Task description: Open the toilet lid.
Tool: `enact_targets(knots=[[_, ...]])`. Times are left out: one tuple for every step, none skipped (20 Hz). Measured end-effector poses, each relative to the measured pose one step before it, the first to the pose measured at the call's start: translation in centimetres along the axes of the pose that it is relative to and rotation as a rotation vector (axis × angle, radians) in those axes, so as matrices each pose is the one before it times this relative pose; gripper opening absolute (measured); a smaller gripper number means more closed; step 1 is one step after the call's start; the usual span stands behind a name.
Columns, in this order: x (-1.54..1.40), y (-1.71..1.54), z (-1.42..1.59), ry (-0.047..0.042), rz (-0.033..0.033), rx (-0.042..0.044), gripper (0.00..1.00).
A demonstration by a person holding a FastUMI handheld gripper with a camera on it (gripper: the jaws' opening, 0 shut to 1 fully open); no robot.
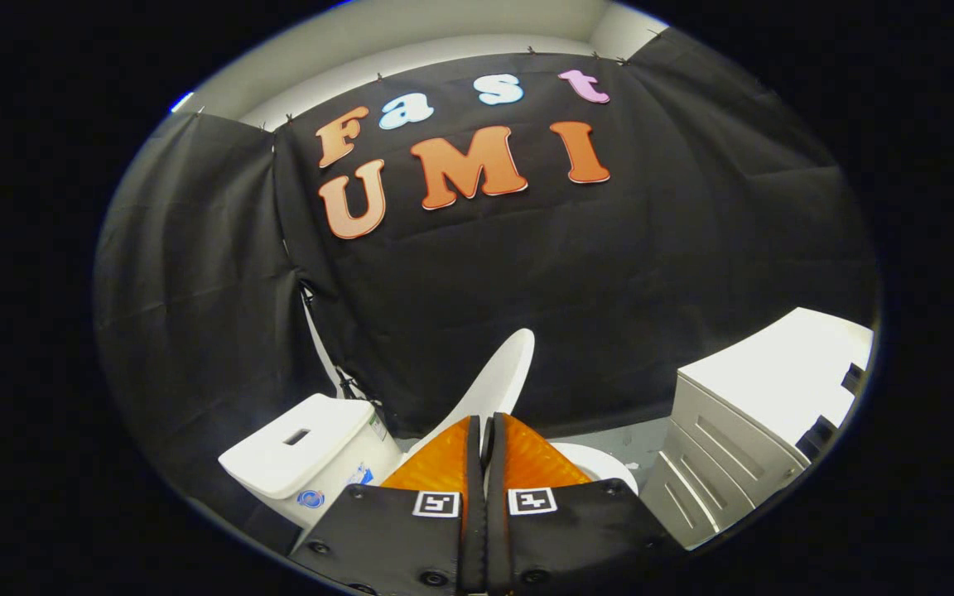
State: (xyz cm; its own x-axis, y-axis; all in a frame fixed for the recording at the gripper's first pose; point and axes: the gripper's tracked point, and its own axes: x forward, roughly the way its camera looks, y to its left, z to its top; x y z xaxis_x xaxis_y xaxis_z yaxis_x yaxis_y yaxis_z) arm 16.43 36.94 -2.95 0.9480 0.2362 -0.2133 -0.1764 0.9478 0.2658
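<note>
The white toilet lid (495,382) stands raised and tilted, rising from between my fingers toward the black cloth wall. My gripper (484,424) is shut on the lid's thin edge, with both fingers pressed against it. Below and right of the fingers, part of the white toilet seat rim (605,465) shows. The white tank (311,447), with a slot in its top, sits to the left of the fingers. The lower part of the lid and its hinge are hidden behind my fingers.
A white cabinet with drawers (754,422) stands to the right of the toilet, with dark handles on its far side. Grey floor (609,434) shows between cabinet and toilet. Black cloth walls close in behind and to the left.
</note>
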Motion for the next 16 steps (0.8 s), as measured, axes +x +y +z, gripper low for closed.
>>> enact_targets(knots=[[0.085,0.896,0.416,-0.00248,0.01547,-0.00711,0.08],[0.167,0.948,0.411,0.00058,0.01564,-0.00218,0.08],[0.179,1.044,0.411,-0.00308,0.01712,0.00171,0.08],[0.185,1.127,0.424,-0.00223,0.01955,-0.00633,0.08],[0.14,1.036,0.307,-0.00192,0.01558,-0.01128,0.08],[0.275,0.985,0.318,0.00121,0.00839,-0.01889,0.08],[0.054,0.871,0.24,0.00061,0.00687,-0.02031,0.08],[0.161,1.011,0.293,0.00153,0.01304,-0.01503,0.08],[0.254,1.156,0.41,-0.00314,0.0183,-0.00892,0.08],[0.345,1.405,0.392,-0.00272,0.0217,-0.00913,0.08],[0.248,1.13,0.356,-0.00257,0.01459,-0.01082,0.08],[0.336,1.033,0.25,-0.00007,0.01347,-0.0089,0.08],[0.164,1.019,0.124,0.00033,0.01238,-0.00311,0.08],[0.303,0.93,0.208,-0.00233,0.01202,-0.00189,0.08],[0.344,0.879,0.27,-0.00633,0.00986,-0.00759,0.08],[0.174,0.734,0.133,-0.00812,0.00483,-0.00888,0.08]])
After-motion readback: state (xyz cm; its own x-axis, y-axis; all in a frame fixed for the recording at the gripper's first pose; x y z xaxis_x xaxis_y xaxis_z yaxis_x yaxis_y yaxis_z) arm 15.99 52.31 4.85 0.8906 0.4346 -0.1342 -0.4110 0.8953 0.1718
